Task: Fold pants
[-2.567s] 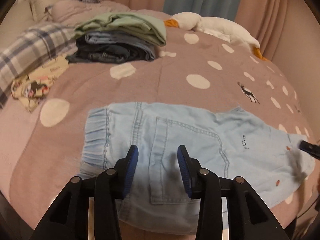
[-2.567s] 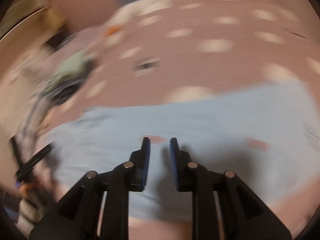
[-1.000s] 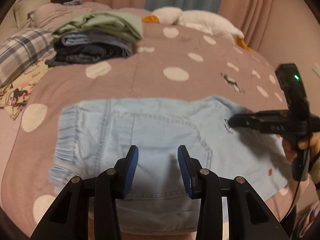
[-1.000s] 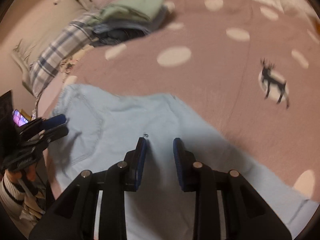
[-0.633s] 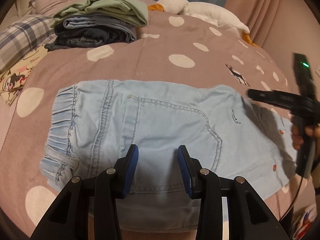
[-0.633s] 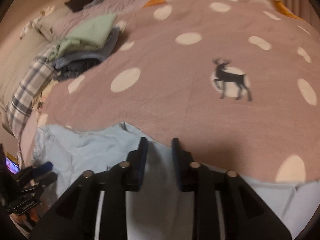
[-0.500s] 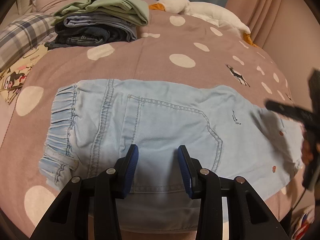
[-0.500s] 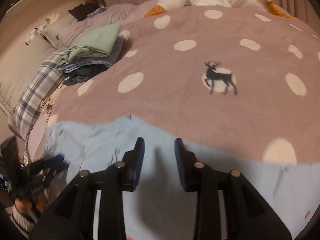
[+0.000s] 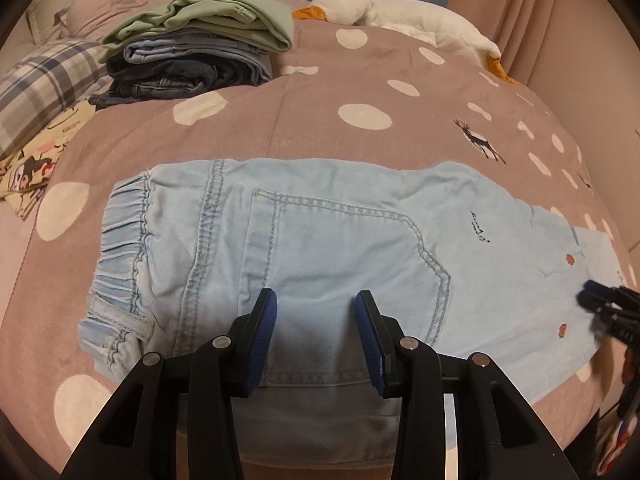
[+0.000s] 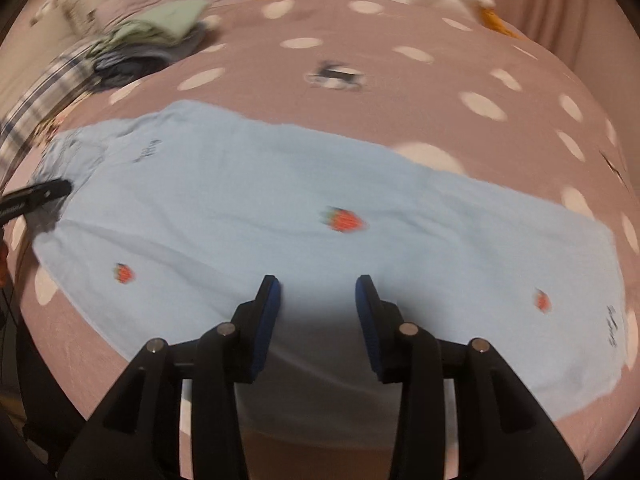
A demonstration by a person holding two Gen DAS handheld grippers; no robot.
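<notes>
Light blue denim pants (image 9: 320, 248) lie flat on the bed, folded lengthwise, elastic waistband (image 9: 124, 240) at the left and legs running right. My left gripper (image 9: 316, 320) is open and empty, hovering over the back pocket near the pants' near edge. My right gripper (image 10: 318, 300) is open and empty over the leg part (image 10: 320, 216), which has small strawberry prints. The right gripper also shows at the right edge of the left wrist view (image 9: 608, 304). The left gripper shows at the left edge of the right wrist view (image 10: 36, 196).
The bed has a mauve cover (image 9: 320, 80) with white dots and deer prints. A stack of folded clothes (image 9: 192, 52) sits at the far left, next to a plaid pillow (image 9: 44, 84). A white goose plush (image 9: 400, 16) lies at the far edge by curtains.
My right gripper has swung from the crotch area rightward along the legs and opened wider. The left gripper stays over the pocket, still open. The pants have not moved.
</notes>
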